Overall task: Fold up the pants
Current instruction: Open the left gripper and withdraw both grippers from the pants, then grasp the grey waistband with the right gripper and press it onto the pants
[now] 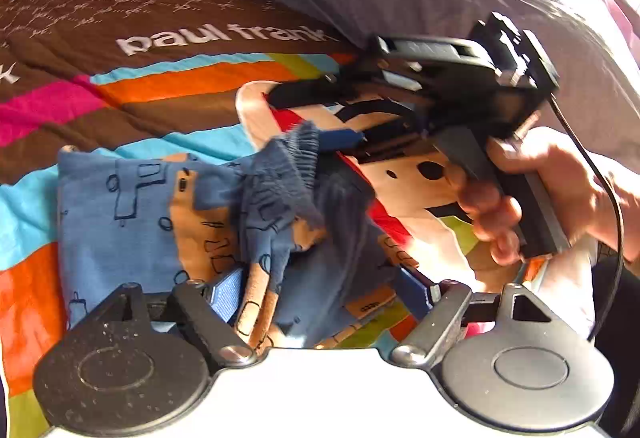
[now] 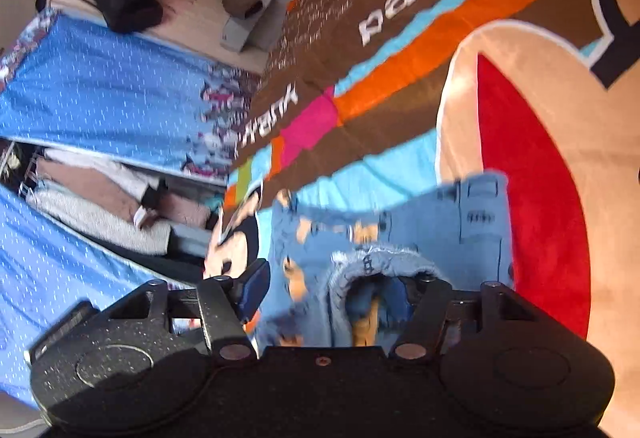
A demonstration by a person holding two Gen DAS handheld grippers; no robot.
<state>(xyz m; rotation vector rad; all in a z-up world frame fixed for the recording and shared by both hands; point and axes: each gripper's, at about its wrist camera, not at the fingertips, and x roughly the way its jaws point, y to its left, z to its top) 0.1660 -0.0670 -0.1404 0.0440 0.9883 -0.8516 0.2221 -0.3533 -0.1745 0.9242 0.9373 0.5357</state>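
Left wrist view: small blue pants (image 1: 132, 213) with tan patches lie partly folded on a bright striped bedspread (image 1: 192, 77), their flat, neat portion stretching away to the left and a bunched, ribbed cuff or waistband (image 1: 296, 153) lifted toward the right. The left gripper (image 1: 328, 294) stands spread wide, its blue pads either side of loose cloth at the pants' near edge and pressing on nothing. The right gripper (image 1: 352, 137), gripped by a hand (image 1: 532, 193) at the right of the frame, reaches in level from that side with its fingers at the ribbed edge; whether its pads actually pinch the cloth cannot be told from here. Right wrist view shows the same gripper (image 2: 336, 290) rolled well over on its side, the bedspread's stripes running diagonally, with the ribbed opening (image 2: 380, 262) bunched close against its right-hand finger and its jaws partly apart. The garment's long axis runs roughly left to right across the bed, so the raised end lies nearer the right hand, which looks best placed to carry it over the flat portion.
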